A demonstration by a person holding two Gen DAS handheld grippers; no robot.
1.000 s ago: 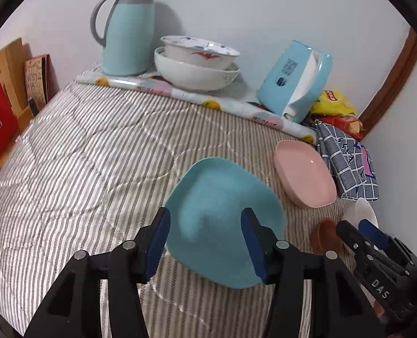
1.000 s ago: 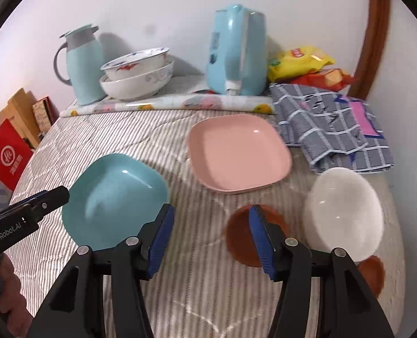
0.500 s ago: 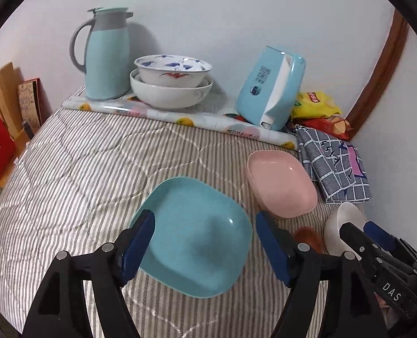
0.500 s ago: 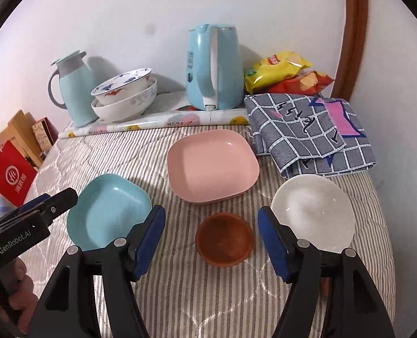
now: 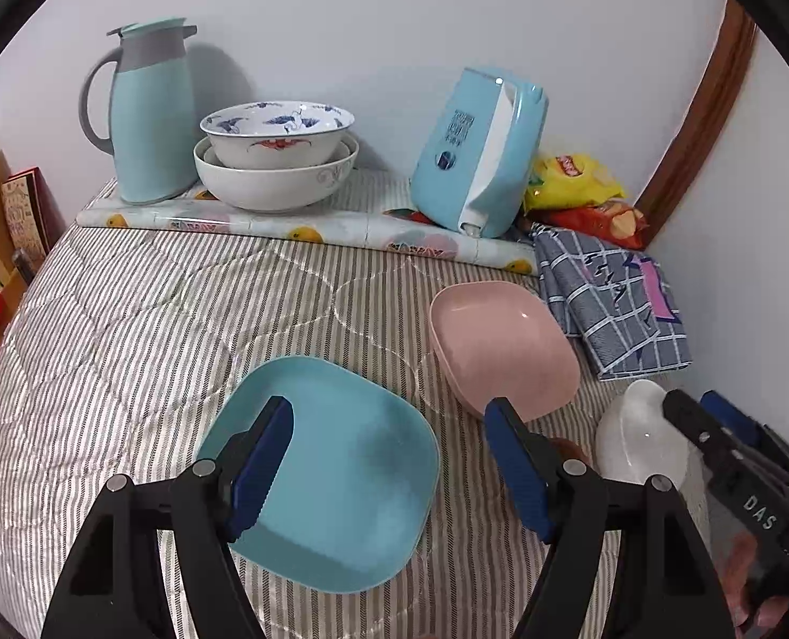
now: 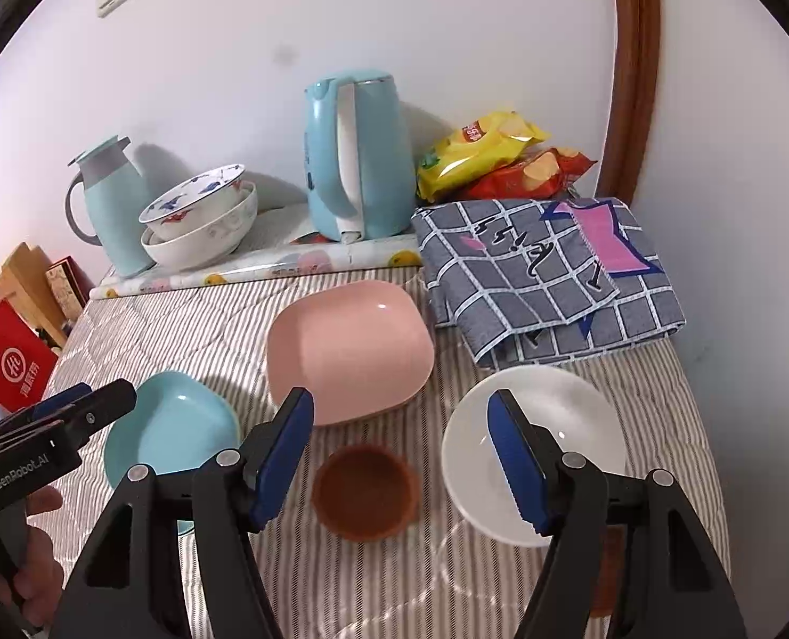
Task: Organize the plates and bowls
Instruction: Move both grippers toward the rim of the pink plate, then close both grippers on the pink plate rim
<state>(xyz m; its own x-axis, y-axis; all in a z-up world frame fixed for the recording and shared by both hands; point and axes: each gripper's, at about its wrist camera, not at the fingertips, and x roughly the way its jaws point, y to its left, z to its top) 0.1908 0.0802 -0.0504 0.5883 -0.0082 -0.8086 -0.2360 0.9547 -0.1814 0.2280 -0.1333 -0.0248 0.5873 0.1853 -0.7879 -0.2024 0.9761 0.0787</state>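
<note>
Striped quilted cover (image 5: 144, 330) over the bench, white wall behind, wooden trim at right.

Left wrist view: left hand-held gripper (image 5: 389, 471) hangs above the blue plate (image 5: 335, 479). Jaws stand wide apart, have just been opening, nothing held; the pads do not touch the plate, which lies flat on the cover below them. Pink plate (image 5: 506, 346) sits just beside the blue one, toward the right and further back. White bowl (image 5: 634, 436) at far right, partly behind the right hand-held gripper (image 5: 714, 426). A brown rim shows between the right finger and the white bowl, mostly hidden. At the back: thermos jug (image 5: 149, 117), 2 stacked china bowls (image 5: 277, 160) on a rolled printed sheet (image 5: 309, 226), blue kettle (image 5: 479, 160), snack bags (image 5: 580, 191), checked cloth (image 5: 612, 303).

Right wrist view: right hand-held gripper (image 6: 399, 458) is above the small brown bowl (image 6: 365, 492). Jaws wide apart, have just been opening, empty; brown bowl sits on the cover between the fingers, not touched. White bowl (image 6: 564, 415) just right of it, partly behind the right finger. Pink plate (image 6: 349, 351) behind the brown bowl. Blue plate (image 6: 173, 431) at left, with the left hand-held gripper (image 6: 82, 407) at its left edge and a hand (image 6: 26, 559) on the handle. Kettle (image 6: 357, 160), stacked bowls (image 6: 200, 223), jug (image 6: 109, 202), snack bags (image 6: 501, 154) and cloth (image 6: 543, 277) line the wall. Red bag (image 6: 13, 367) off the left edge.
</note>
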